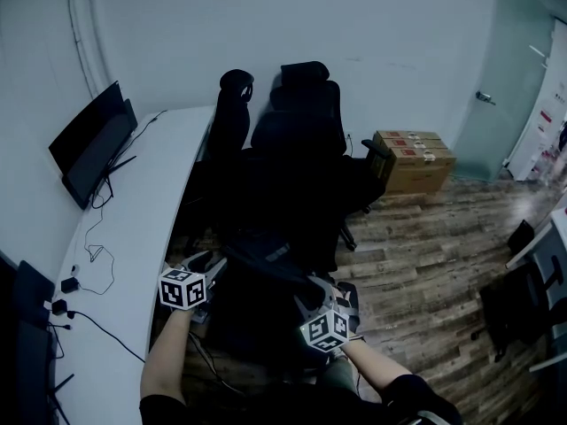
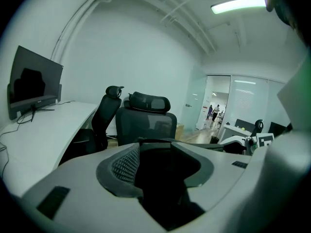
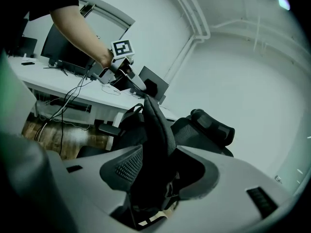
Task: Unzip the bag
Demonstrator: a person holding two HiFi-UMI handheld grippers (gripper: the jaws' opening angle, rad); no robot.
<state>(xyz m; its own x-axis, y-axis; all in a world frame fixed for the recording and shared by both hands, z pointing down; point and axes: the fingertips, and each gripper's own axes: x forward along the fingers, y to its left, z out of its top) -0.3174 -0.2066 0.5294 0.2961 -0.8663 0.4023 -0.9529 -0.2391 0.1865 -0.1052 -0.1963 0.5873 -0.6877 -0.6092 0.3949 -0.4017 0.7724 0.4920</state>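
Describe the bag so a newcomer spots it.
Find the long white desk on the left, then the two black office chairs beside it. In front of them is the soft black fabric bag, pinched by the left hand-held gripper and right hand-held gripper; unlike the chairs, it is limp, with no headrest.

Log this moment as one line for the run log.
left gripper: shut on bag | right gripper: shut on bag | bag: black, held between both | unzipping progress: cannot tell
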